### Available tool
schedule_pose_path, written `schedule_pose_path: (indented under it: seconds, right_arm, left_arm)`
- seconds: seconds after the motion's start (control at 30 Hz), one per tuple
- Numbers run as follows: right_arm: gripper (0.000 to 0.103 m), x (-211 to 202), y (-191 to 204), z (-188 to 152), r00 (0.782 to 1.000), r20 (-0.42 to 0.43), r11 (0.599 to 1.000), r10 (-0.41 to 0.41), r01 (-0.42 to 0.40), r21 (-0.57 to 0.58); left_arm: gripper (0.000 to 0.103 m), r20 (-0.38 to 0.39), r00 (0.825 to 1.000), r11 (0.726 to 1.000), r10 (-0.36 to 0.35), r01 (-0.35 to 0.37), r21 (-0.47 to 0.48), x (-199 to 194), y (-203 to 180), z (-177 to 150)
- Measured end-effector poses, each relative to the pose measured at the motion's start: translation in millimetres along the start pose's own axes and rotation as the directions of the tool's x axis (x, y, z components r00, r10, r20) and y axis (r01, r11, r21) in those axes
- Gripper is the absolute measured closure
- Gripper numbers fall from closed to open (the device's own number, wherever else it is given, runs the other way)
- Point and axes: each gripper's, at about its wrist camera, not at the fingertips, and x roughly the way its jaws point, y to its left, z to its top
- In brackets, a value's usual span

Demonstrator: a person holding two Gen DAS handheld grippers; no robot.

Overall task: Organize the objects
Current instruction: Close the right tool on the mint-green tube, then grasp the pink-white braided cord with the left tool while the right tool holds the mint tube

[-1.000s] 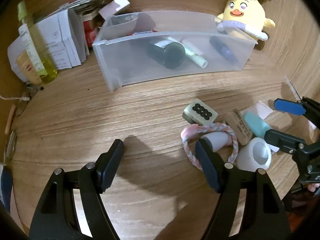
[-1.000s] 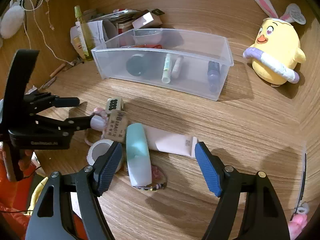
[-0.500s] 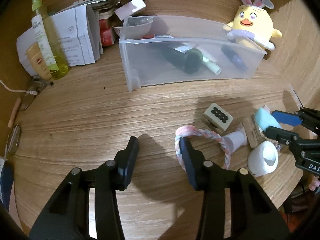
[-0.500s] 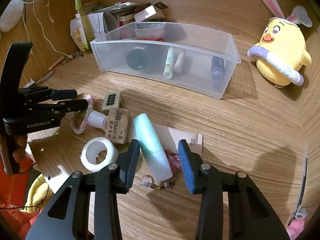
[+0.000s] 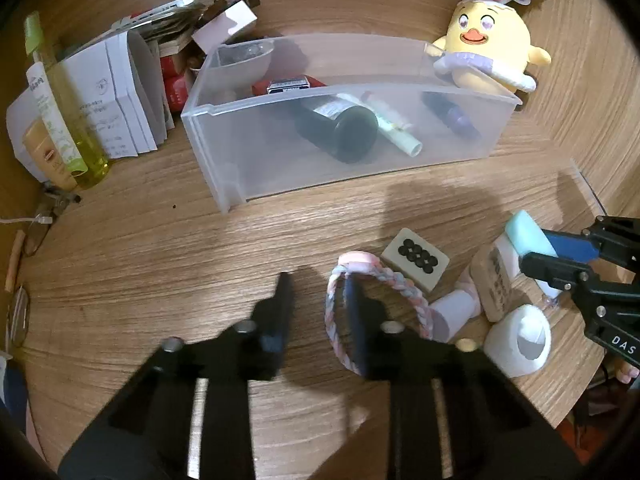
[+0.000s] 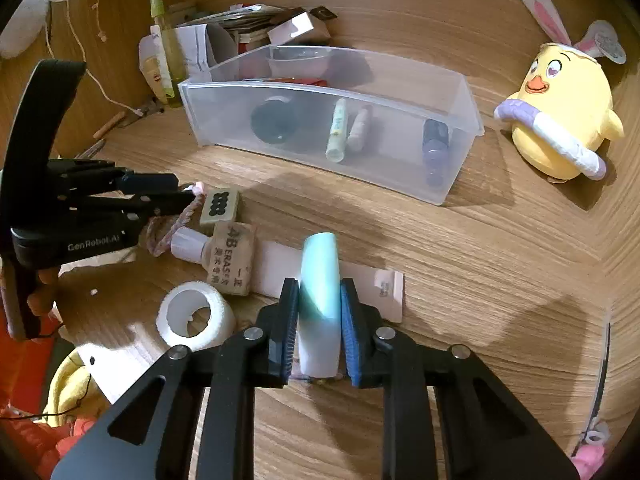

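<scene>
My right gripper (image 6: 319,332) is shut on a mint-green tube (image 6: 320,280), which also shows in the left wrist view (image 5: 528,234). My left gripper (image 5: 318,300) is partly closed, its right finger inside a pink-and-blue braided rope ring (image 5: 376,280) that lies on the wood; the rope's left strand sits between the fingers. Whether it pinches the rope I cannot tell. The clear plastic bin (image 5: 224,148) holds a dark bottle (image 5: 340,128), a pale tube and a purple item. A domino-like tile (image 5: 416,258), an eraser block (image 6: 234,258), a small white bottle (image 6: 188,242) and a white tape roll (image 6: 196,316) lie close by.
A yellow chick plush (image 6: 560,120) stands right of the bin. Papers, boxes and a yellow-green spray bottle (image 5: 60,108) crowd the back left. A white card (image 6: 376,284) lies under the tube. The wooden wall curves around the back.
Both grippers have closed from wide open. The right one closed on the mint tube. The left one narrowed around the rope ring's left strand and moved forward.
</scene>
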Motion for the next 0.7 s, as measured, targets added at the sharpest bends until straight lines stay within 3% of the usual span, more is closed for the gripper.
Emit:
schedule_pose_path:
  seconds: [0.07,0.3,0.6,0.63,0.7]
  right_arm:
    - [0.085,-0.6,-2.4,0.2,1.000,0.004,1.000,-0.001,0.001,0.008]
    - [0.085,-13.7,-10.5,8.8,0.999,0.050,0.999,-0.008,0.006,0.041]
    - [0.085,-30.3,-21.5,28.4,0.992,0.123,0.998,-0.011,0.003,0.064]
    - [0.085,-31.8,-22.8,30.6,0.992,0.129,0.998,-0.007,-0.002,0.065]
    - [0.085,-34.3,-25.3,33.8,0.990,0.139,0.997,-0.002,-0.008,0.071]
  left_arm:
    - [0.095,0.000,1.000,1.000,-0.001,0.001,-0.019,-1.4,3.7,-1.1]
    - [0.099,0.005,1.000,0.994,0.014,-0.014,-0.105,-10.8,23.2,-5.8]
    - [0.100,0.065,0.998,0.994,0.008,-0.002,-0.105,-35.3,24.5,0.5]
    - [0.097,0.056,0.998,0.995,-0.002,0.008,-0.104,-34.2,24.3,2.5]
    - [0.080,0.028,0.999,0.995,-0.028,0.031,-0.098,-28.5,24.8,5.3]
